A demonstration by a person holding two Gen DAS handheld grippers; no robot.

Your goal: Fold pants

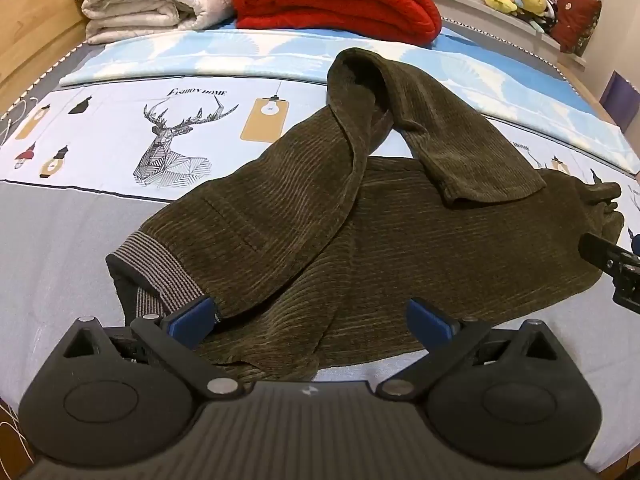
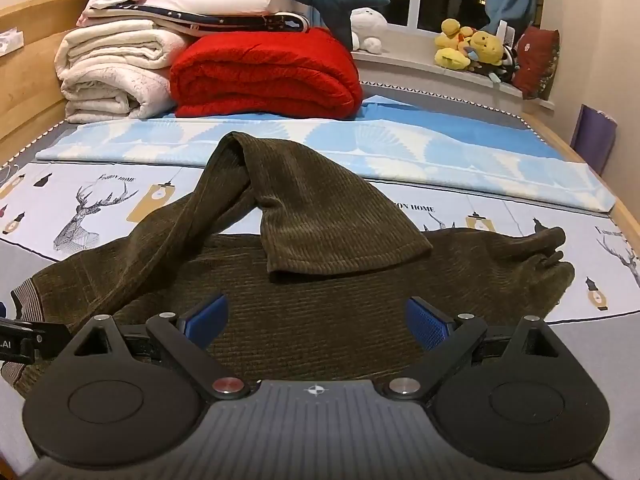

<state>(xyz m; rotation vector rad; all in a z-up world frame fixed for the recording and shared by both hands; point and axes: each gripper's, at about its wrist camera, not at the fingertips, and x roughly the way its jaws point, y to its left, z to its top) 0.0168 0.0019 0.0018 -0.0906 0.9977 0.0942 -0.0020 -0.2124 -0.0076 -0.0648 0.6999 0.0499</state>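
Left wrist view: the left gripper [image 1: 311,320] hangs with jaws spread wide and grasping nothing, just above the near edge of the olive corduroy pants [image 1: 360,232]. The pants lie on the bed sheet [image 1: 60,240], long axis running left to right; the striped waistband [image 1: 156,268] sits just beside the left finger, so this hand is nearer it. One leg is flopped back over the other.

Right wrist view: the right gripper [image 2: 318,320] is likewise released and empty, above the pants' [image 2: 304,320] middle. The folded-over leg hem [image 2: 344,260] lies just ahead. A red blanket [image 2: 268,76] and white blankets [image 2: 112,76] sit well apart (no obstruction).
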